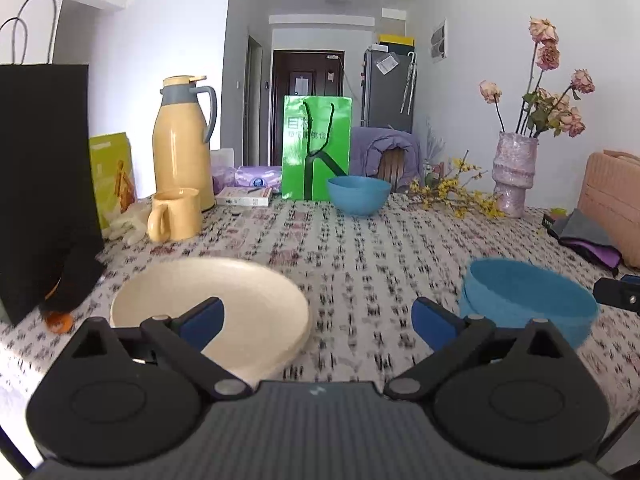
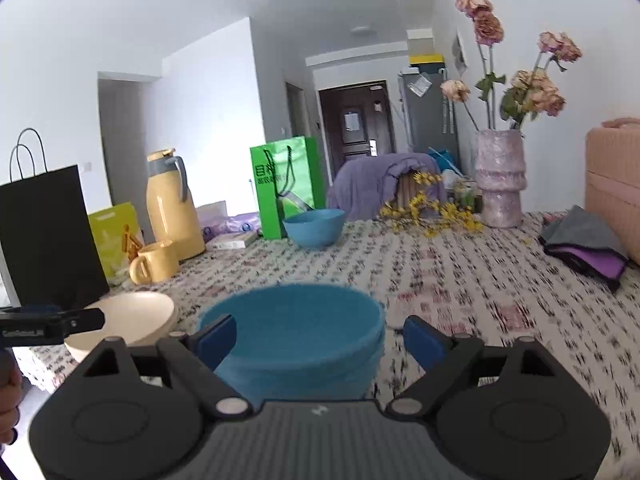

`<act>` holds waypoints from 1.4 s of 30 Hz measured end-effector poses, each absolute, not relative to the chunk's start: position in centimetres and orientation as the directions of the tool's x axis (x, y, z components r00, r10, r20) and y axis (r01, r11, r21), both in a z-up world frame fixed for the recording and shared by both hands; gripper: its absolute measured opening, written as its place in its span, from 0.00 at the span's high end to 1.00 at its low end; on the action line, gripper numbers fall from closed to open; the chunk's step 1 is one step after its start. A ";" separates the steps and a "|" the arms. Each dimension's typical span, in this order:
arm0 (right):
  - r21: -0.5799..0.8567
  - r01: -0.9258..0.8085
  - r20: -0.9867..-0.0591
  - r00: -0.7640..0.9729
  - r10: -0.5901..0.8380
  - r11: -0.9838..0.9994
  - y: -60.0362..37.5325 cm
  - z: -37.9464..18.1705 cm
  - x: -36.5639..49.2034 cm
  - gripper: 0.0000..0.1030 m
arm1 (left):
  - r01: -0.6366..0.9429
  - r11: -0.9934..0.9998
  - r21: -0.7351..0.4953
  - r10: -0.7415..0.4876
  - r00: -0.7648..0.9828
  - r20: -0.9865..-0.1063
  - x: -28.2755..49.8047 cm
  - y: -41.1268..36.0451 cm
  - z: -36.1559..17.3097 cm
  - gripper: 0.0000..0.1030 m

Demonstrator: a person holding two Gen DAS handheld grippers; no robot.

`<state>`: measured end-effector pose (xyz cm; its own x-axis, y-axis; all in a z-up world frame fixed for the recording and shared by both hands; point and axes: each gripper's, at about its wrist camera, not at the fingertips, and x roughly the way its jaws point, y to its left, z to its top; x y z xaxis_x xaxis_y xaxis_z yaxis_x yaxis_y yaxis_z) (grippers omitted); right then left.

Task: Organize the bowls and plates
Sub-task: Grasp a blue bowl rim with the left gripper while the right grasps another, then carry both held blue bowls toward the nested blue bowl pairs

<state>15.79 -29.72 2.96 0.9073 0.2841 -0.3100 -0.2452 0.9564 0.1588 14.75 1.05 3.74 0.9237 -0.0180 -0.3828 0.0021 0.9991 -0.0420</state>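
Risk: left claw [image 1: 318, 320] has one pad over the cream plate [image 1: 208, 312] while the rim sits off-centre to its left; closing now would likely clip or shove the plate. Right claw [image 2: 320, 340] straddles the near blue bowls [image 2: 292, 336], which look stacked; a loose pinch could lift only the top one. Both claws spread wide, released, holding nothing; contact unclear. Far bowl [image 1: 359, 194] well ahead.
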 end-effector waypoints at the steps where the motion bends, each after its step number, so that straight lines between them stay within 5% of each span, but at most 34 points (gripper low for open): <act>1: 0.156 -0.255 -0.313 0.904 0.292 0.954 -29.8 3.5 16.7 0.12 | 0.002 0.999 -0.044 -0.019 0.923 -0.384 15.6 1.2 4.1 0.01; 15: 0.112 -0.340 -0.465 0.813 0.351 0.934 -30.1 14.6 42.2 0.12 | 0.088 0.979 -0.186 -0.170 0.853 -0.494 39.6 4.8 11.1 0.01; 23: 0.192 -0.309 -0.661 0.660 0.356 0.931 -29.1 12.8 61.3 0.16 | 0.148 0.955 -0.256 -0.282 0.717 -0.638 58.4 3.8 9.6 0.01; 34: 0.379 -0.167 -0.769 0.490 0.410 0.910 -25.4 2.6 76.9 0.60 | 0.060 0.920 -0.388 -0.337 0.627 -0.702 70.4 3.2 1.6 0.54; 36: 0.391 -0.172 -0.764 0.487 0.423 0.904 -24.7 1.7 77.6 0.72 | 0.057 0.918 -0.392 -0.341 0.617 -0.709 71.2 3.0 1.0 0.74; 38: 0.388 -0.181 -0.764 0.484 0.426 0.904 -23.9 1.1 77.8 0.82 | 0.043 0.923 -0.383 -0.323 0.629 -0.707 71.3 2.8 0.9 0.83; 42: 0.339 -0.181 -0.789 0.480 0.383 0.923 -22.9 1.3 77.9 0.84 | 0.010 0.914 -0.407 -0.323 0.626 -0.710 71.1 3.3 0.9 0.86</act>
